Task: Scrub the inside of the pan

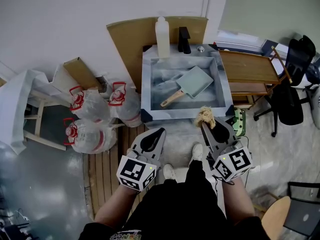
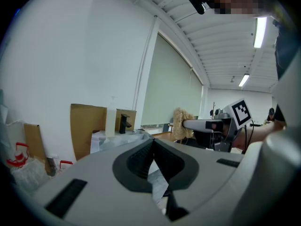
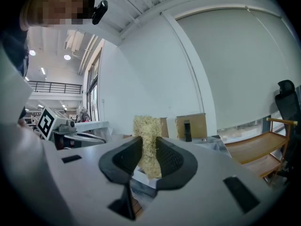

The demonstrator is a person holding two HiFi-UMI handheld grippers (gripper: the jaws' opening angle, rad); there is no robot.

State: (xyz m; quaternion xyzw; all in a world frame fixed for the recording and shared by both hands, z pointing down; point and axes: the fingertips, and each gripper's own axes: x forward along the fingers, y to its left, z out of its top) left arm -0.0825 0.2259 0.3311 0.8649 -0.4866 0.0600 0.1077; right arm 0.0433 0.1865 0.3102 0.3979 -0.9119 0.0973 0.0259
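At the far left I see tied plastic bags [image 1: 92, 115] on the floor by a leaning cardboard sheet [image 1: 82, 72]. My left gripper [image 1: 158, 132] hovers short of the sink's [image 1: 146, 86] near rim; in the left gripper view its jaws are pressed together with nothing between them [image 2: 153, 144]. The pan [image 1: 193, 81], square and pale blue-grey, lies inside the sink towards its right side, its wooden handle [image 1: 171, 98] angled to the near left. It is well ahead of both grippers and neither touches it. A white bottle [image 1: 162, 36] and a black tap [image 1: 184, 39] stand on the sink's far edge. My right gripper [image 1: 206, 125] is level with the left and just beside the sink's near right corner. It is clamped on a tuft of straw-coloured scrubber [image 1: 205, 116] that sticks out past the tips. The right gripper view shows the pads squeezing that scrubber [image 3: 147, 142] from both sides, with much of it standing above them. From the left gripper view I can see the scrubber [image 2: 178, 123] held out level. To the right stand a wooden shelf [image 1: 250, 68] and a black chair [image 1: 295, 79].
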